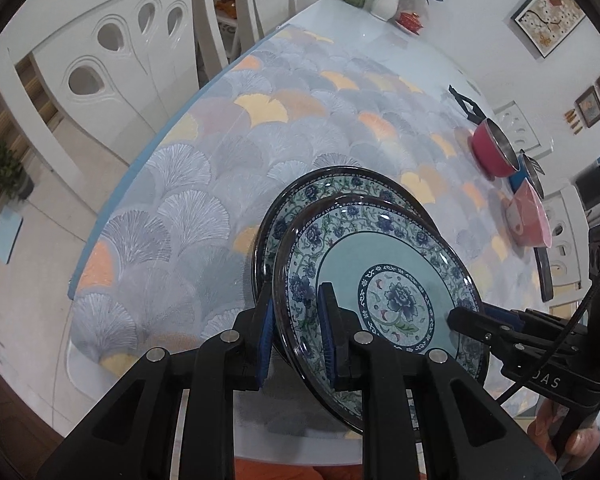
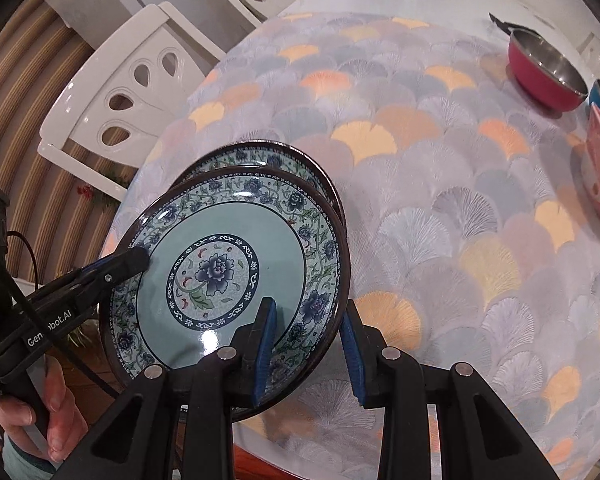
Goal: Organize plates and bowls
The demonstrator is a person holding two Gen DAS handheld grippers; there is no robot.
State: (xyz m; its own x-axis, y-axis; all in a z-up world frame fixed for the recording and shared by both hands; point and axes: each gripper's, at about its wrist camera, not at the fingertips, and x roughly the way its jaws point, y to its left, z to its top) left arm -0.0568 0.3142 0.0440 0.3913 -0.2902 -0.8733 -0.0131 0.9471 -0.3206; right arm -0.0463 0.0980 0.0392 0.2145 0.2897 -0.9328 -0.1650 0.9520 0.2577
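A: Holding the upper plate (image 2: 236, 264) tilted just above the lower plate (image 2: 260, 156), which lies on the tablecloth (image 2: 440, 208).

B: Grips?

A: Left gripper (image 1: 296, 336) clenched on its rim; right gripper (image 2: 308, 344) straddles the opposite rim, contact unclear.

B: Step?

A: Stacking, I judge. Next: level it, centre over the lower plate, settle, release. Bowls (image 2: 544, 76) sit well beyond it.
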